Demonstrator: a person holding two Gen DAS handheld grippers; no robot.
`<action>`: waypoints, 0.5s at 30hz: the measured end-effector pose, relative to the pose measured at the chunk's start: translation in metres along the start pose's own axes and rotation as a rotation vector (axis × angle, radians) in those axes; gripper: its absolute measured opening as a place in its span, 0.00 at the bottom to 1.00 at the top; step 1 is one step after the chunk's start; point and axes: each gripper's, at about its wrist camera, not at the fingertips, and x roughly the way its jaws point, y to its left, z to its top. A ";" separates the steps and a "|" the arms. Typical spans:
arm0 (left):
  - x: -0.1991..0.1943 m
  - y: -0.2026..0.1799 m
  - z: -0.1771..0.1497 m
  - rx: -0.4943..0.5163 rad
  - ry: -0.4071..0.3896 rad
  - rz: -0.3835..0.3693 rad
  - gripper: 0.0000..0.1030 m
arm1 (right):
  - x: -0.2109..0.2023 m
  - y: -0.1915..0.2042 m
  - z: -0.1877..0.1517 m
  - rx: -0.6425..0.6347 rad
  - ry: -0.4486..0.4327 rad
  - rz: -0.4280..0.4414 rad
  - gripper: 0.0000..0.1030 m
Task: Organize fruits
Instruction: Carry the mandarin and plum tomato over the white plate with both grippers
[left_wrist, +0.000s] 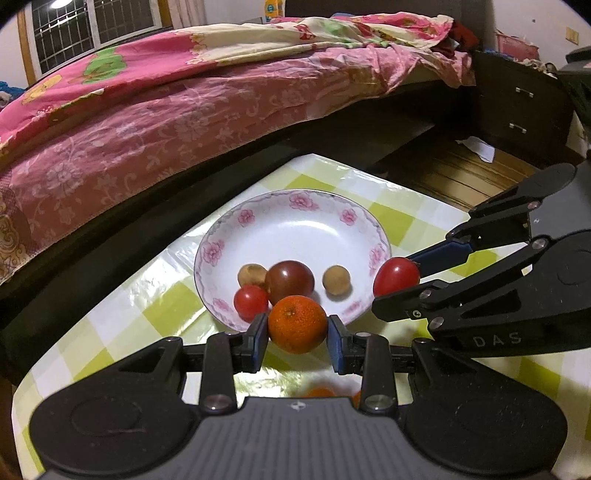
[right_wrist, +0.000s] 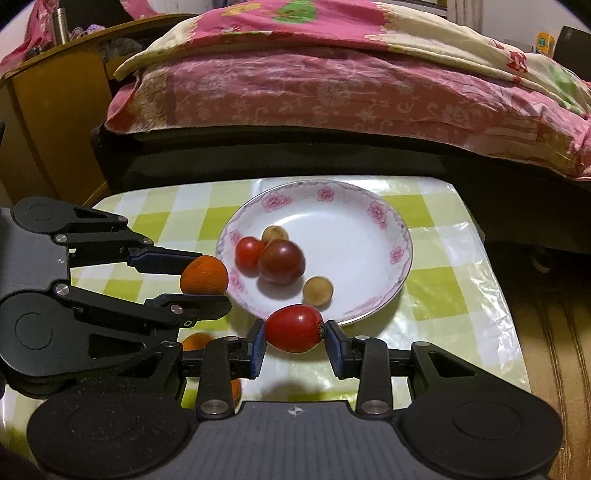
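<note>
A white plate (left_wrist: 295, 229) with pink flowers on its rim stands on the checked table; the right wrist view shows the plate (right_wrist: 354, 236) too. In it lie a dark tomato (left_wrist: 290, 280), a small red tomato (left_wrist: 251, 301) and two brown longans (left_wrist: 336, 279). My left gripper (left_wrist: 297, 338) is shut on an orange tangerine (left_wrist: 297, 323), held just above the plate's near rim. My right gripper (right_wrist: 295, 341) is shut on a red tomato (right_wrist: 293, 328) near the plate's other rim. Each gripper shows in the other's view: the right gripper (left_wrist: 402, 277) and the left gripper (right_wrist: 207, 275).
Another orange fruit (right_wrist: 197, 341) lies on the green-and-white checked tablecloth (right_wrist: 436, 288) under the grippers. A bed with pink covers (left_wrist: 184, 122) runs close behind the table. A dark drawer unit (left_wrist: 517, 110) stands at the right and a wooden cabinet (right_wrist: 44, 122) at the left.
</note>
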 end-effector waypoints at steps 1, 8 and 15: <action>0.002 0.001 0.001 -0.003 0.000 0.002 0.40 | 0.001 -0.001 0.001 0.003 -0.002 -0.002 0.30; 0.016 0.005 0.003 -0.011 0.013 0.000 0.40 | 0.013 -0.009 0.006 0.018 -0.004 0.002 0.30; 0.028 0.008 0.003 -0.029 0.039 -0.006 0.40 | 0.021 -0.013 0.008 0.020 0.001 0.008 0.31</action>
